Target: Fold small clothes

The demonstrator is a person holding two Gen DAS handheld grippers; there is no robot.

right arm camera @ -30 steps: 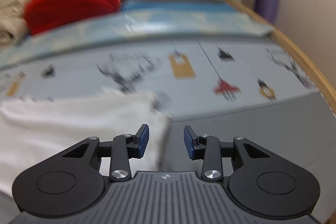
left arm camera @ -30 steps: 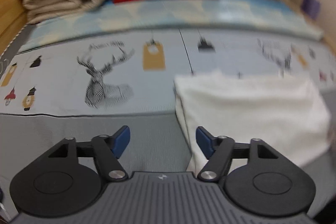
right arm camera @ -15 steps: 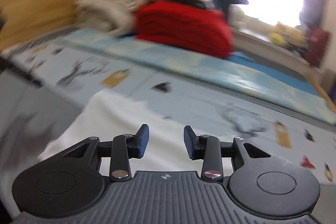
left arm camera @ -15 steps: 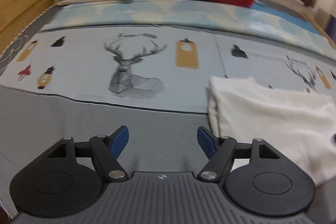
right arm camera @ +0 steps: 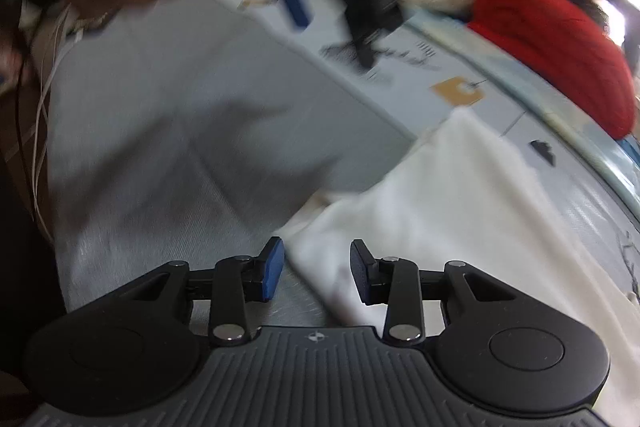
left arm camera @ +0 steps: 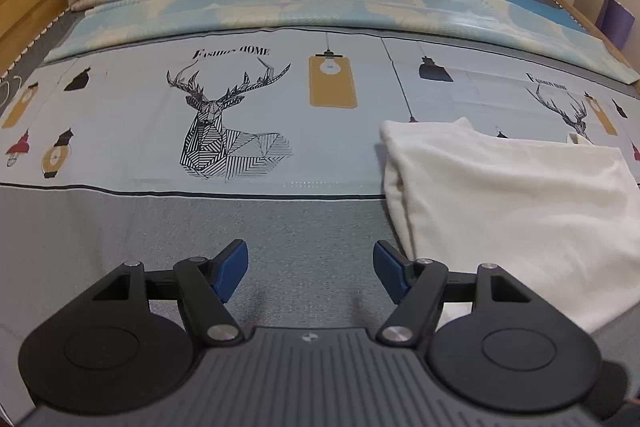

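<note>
Two "FASHION HOME" deer prints (left arm camera: 232,115) beside white garment (left arm camera: 512,211).

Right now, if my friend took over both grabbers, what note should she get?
Left gripper: open, empty, over the bare grey bed cover, beside the white garment.
Right gripper: open, holding nothing, at the garment's near corner.
Garment lies flat and looks folded at least once on the printed mat.
Left to do: grip an edge and finish folding.
</note>
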